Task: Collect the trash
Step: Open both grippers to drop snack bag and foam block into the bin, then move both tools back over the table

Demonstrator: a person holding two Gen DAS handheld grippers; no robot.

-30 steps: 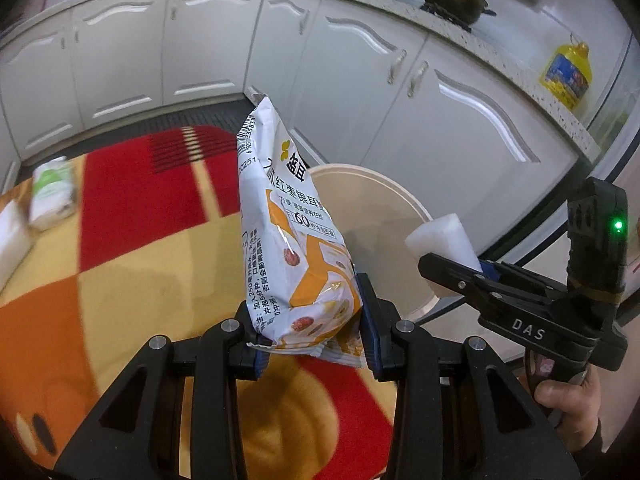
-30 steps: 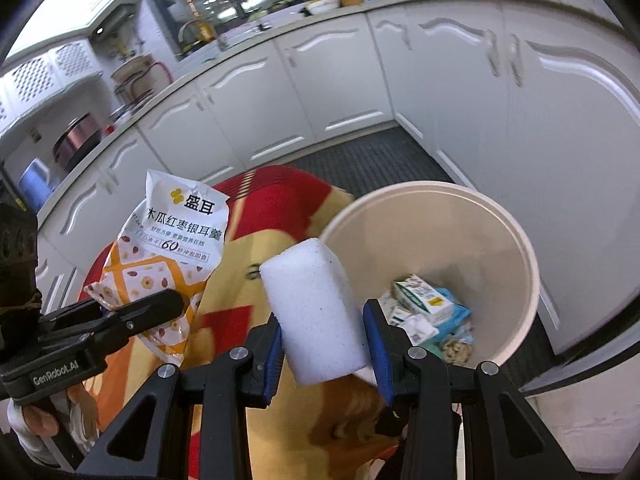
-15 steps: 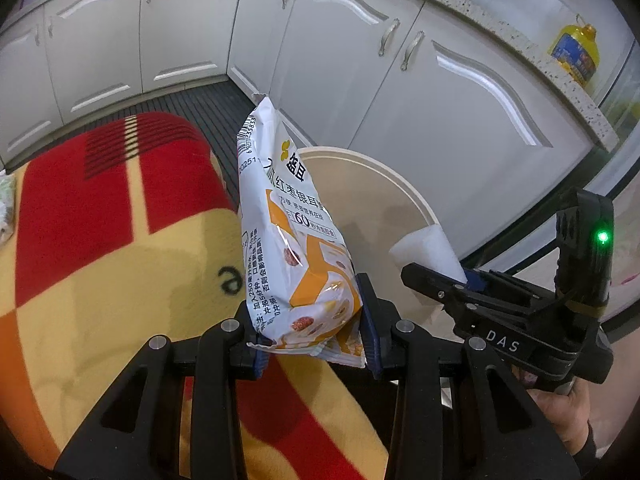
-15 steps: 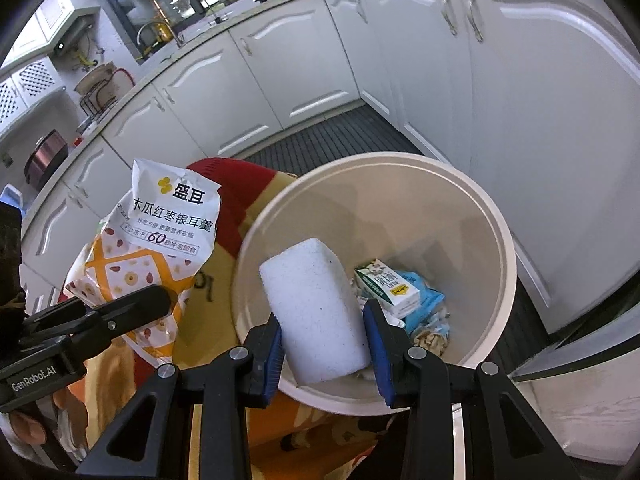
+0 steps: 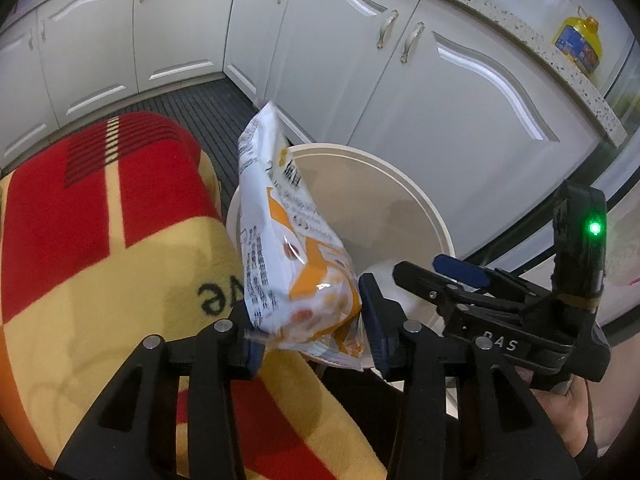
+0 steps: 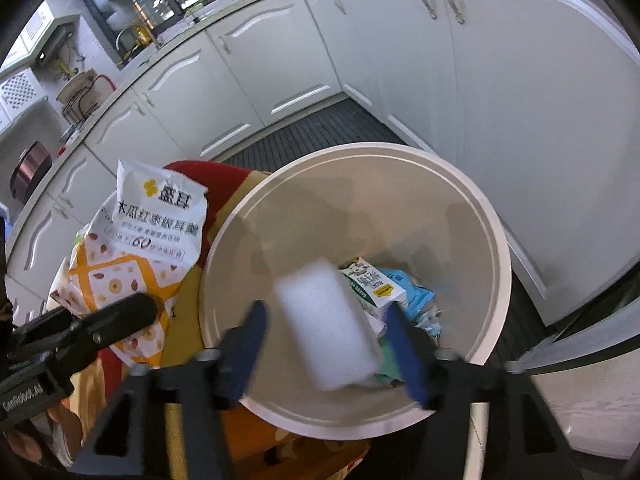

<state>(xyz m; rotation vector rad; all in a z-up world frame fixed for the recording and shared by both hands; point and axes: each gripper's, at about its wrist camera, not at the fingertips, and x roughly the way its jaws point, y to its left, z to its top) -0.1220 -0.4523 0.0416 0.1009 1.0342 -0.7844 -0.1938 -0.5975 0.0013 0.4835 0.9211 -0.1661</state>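
Note:
A white and orange snack bag [image 5: 292, 264] stands between the pads of my left gripper [image 5: 312, 332], leaning over the near rim of the cream trash bin [image 5: 360, 200]. The left jaws are opening, and the bag still touches both pads. In the right wrist view my right gripper [image 6: 326, 312] hangs over the bin [image 6: 360, 208], its jaws opening wide. A white sponge [image 6: 328, 324] is blurred between them with a gap on each side. A milk carton [image 6: 372, 280] and a blue packet [image 6: 412, 292] lie on the bin's floor. The snack bag [image 6: 148, 240] shows left of the bin.
A red, yellow and orange blanket [image 5: 100, 240] covers the surface left of the bin. White kitchen cabinets [image 5: 440, 100] stand close behind and to the right. An oil bottle [image 5: 580, 44] sits on the counter. A person's hand [image 5: 560, 412] holds the right gripper.
Both grippers came forward and down over the bin. The right jaws spread and the sponge left the pads. The left jaws widened a little and the bag tipped toward the bin.

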